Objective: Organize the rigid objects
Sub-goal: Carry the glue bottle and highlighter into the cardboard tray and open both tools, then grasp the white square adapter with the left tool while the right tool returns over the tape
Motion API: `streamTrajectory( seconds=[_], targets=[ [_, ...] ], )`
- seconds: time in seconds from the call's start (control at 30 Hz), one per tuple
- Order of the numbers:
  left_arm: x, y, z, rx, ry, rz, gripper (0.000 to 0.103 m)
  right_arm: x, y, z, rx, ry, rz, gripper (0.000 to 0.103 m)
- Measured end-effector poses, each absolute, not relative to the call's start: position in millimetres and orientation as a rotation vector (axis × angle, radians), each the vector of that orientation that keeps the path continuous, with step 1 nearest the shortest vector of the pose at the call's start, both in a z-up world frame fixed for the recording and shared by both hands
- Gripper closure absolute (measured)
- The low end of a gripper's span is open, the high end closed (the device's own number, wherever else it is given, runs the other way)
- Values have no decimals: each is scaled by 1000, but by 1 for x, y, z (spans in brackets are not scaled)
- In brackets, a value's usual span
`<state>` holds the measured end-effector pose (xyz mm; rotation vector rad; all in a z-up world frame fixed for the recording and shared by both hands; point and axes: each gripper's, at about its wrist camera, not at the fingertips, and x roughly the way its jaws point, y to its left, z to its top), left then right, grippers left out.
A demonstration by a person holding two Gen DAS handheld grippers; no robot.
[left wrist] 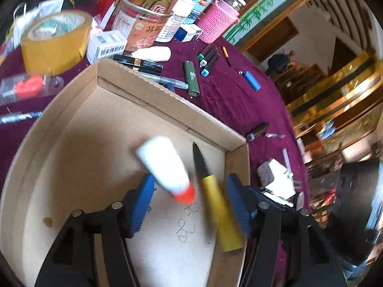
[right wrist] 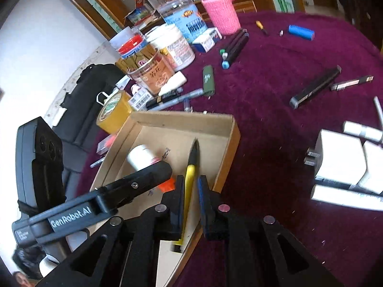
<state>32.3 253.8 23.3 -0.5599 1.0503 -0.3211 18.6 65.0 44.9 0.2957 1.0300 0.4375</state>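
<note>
A shallow cardboard box (left wrist: 167,100) sits on the purple tablecloth; it also shows in the right wrist view (right wrist: 229,143). My left gripper (left wrist: 189,198) is open above the box, and a white bottle with an orange cap (left wrist: 165,167) appears blurred between its blue pads, not clamped. The bottle also shows in the right wrist view (right wrist: 141,157). My right gripper (right wrist: 191,191) is shut on a yellow pen with a black tip (right wrist: 190,167), held over the box's right side. The pen also shows in the left wrist view (left wrist: 215,198).
On the cloth beyond the box lie a green lighter (left wrist: 191,77), markers (left wrist: 209,58), a blue battery (left wrist: 251,80), a tape roll (left wrist: 55,40), jars and a pink cup (left wrist: 217,21). White chargers (right wrist: 344,165) and a black stick (right wrist: 316,87) lie to the right.
</note>
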Motion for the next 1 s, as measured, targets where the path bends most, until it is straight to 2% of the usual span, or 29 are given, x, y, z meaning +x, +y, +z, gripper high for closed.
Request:
streamTrajectory(
  seconds=[0.07,0.13,0.23,0.33,0.5,0.57,0.63,0.7,0.87,1.0],
  targets=[
    [32,258,19,-602,1056,-316,37,17,65,52,280,996,440,69],
    [25,262,19,-632,1048,-306,34,11,58,61,276,956,443,64],
    [10,263,23,-581,1035,-256,28,-2,43,73,241,894,428,63],
    [-1,265,24,-559,1022,-197,28,-13,16,78,236,848,383,59],
    [-11,251,27,-451,1040,-91,27,-24,-42,74,326,853,319,59],
    [-16,242,27,-409,1048,-62,24,-30,-68,73,354,844,275,59],
    [-26,234,28,-373,1057,-57,11,-37,-94,72,377,835,242,59],
    [-33,233,27,-391,1047,-88,6,-44,-115,72,387,824,214,59],
    [-42,258,39,-543,971,-117,6,-57,-175,66,419,803,113,55],
    [-62,233,78,-463,880,-156,6,-54,-206,52,396,798,35,55]
  ],
)
